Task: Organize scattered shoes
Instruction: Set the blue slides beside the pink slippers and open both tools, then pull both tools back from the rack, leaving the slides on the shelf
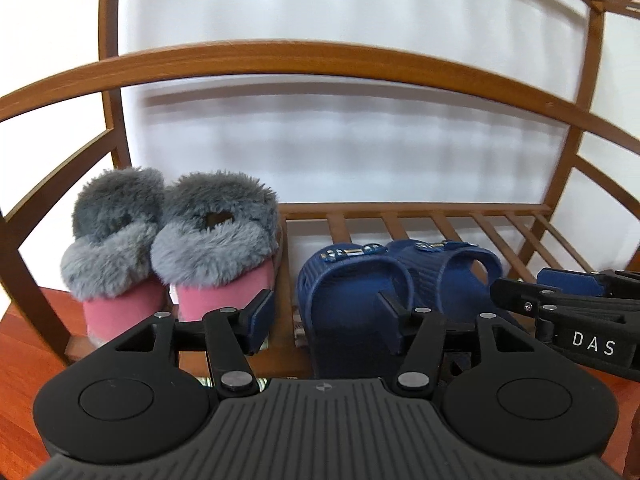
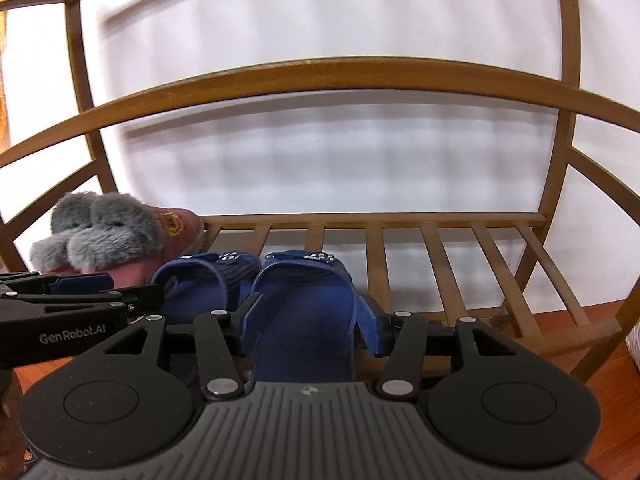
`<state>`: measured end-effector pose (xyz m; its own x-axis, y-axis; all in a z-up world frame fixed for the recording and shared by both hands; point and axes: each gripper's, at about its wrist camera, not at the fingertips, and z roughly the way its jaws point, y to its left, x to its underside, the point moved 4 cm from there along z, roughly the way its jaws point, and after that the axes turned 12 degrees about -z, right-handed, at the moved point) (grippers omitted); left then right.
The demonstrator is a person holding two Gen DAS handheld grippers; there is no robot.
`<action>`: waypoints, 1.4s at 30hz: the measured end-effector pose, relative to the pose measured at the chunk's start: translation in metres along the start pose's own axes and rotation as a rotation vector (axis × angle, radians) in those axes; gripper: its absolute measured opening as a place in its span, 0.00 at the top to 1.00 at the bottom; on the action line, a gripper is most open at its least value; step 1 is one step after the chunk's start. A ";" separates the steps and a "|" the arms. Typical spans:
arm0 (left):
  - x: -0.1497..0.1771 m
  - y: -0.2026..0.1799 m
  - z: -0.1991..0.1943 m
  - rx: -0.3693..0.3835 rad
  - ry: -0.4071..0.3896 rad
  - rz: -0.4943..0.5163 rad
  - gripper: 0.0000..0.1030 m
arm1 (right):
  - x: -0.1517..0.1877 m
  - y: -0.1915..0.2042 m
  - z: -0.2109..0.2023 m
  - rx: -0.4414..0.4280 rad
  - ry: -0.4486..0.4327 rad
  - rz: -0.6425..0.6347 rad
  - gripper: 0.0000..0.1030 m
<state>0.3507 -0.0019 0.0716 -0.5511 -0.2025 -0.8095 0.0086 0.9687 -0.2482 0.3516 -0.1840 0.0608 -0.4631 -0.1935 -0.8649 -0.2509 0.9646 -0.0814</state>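
Two blue slippers stand side by side, toes to the wall, on the bottom shelf of a wooden shoe rack [image 1: 436, 210]. My left gripper [image 1: 325, 318] is open at the heel of the left blue slipper [image 1: 352, 292]; one fingertip is over its footbed, the other left of its edge. My right gripper [image 2: 311, 322] is open with its fingers on either side of the right blue slipper's [image 2: 304, 304] heel. Each gripper shows in the other's view: the right gripper [image 1: 520, 284] and the left gripper [image 2: 136, 286]. A pair of pink slippers with grey fur [image 1: 168, 240] stands at the shelf's left end.
The slatted shelf [image 2: 440, 256] is bare to the right of the blue pair. A curved wooden rail [image 1: 320, 58] of the upper tier runs overhead. A white wall is behind, red-brown wood floor [image 1: 24, 356] below, and something white [image 2: 634, 344] lies at the far right.
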 end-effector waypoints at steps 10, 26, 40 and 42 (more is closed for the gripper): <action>0.024 0.006 -0.026 0.059 0.024 0.025 0.40 | 0.027 0.010 -0.033 -0.040 -0.004 -0.041 0.44; 0.067 0.006 -0.019 0.117 0.104 0.036 0.84 | 0.064 0.018 -0.030 -0.053 0.061 -0.101 0.63; 0.054 0.007 0.004 0.090 0.096 0.026 0.84 | 0.046 0.020 0.002 -0.085 0.057 -0.109 0.74; 0.052 0.008 0.009 0.089 0.099 0.020 0.84 | 0.042 0.023 0.009 -0.089 0.054 -0.114 0.74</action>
<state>0.3294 -0.0063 0.0234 -0.6297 -0.1637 -0.7594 0.0920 0.9549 -0.2822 0.3341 -0.1686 0.0185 -0.4719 -0.3124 -0.8244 -0.3778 0.9166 -0.1310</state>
